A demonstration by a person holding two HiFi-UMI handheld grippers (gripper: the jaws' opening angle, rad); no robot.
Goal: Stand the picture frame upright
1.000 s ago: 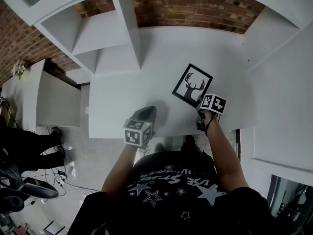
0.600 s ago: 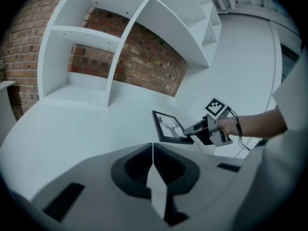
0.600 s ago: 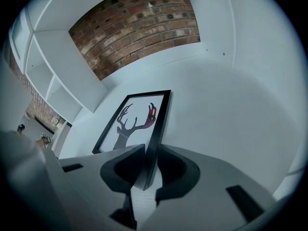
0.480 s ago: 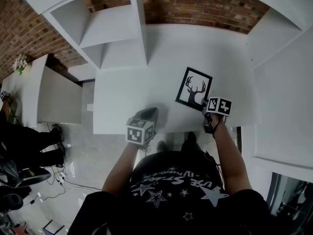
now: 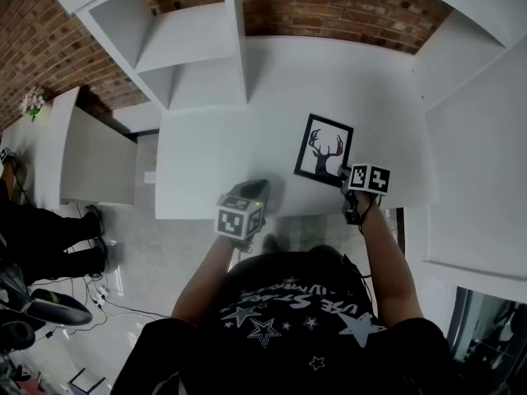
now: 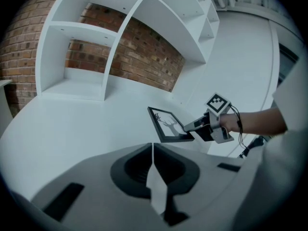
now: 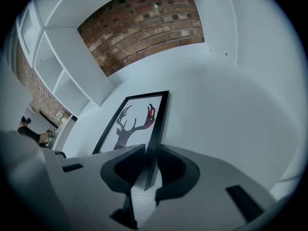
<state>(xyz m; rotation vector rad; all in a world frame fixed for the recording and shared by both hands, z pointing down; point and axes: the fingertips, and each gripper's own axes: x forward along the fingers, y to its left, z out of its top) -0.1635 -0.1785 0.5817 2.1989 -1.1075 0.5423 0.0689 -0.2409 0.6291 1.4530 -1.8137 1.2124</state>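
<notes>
- Right now the picture frame [image 5: 324, 148] sits on the white table [image 5: 206, 159], on its right part and near the front edge. The deer print faces up and toward the person's left.
- The right gripper [image 5: 344, 179] is clamped on the frame's near right corner. In the right gripper view the black edge [image 7: 153, 143] stands between the two jaws, which press on it from either side.
- From that grip the frame's long axis runs straight away from the jaws toward the brick wall [image 5: 329, 11]. The coming move turns on this: tipping the far end up means pivoting about the near short edge, I judge.
- From the left gripper view the frame [image 6: 166, 124] looks partly tilted rather than flat, but I cannot tell how much of it touches the table.
- The left gripper [image 5: 251, 189] has its jaws together with nothing between them. It hovers over the table's front edge, well apart from the frame, so the right one is much the nearer.
- White shelves [image 5: 198, 56] stand at the back left, clear of the frame's path.
- Nothing lies on the table around the frame, so the main risk is likely the frame slipping out of a grip that holds only one corner.
</notes>
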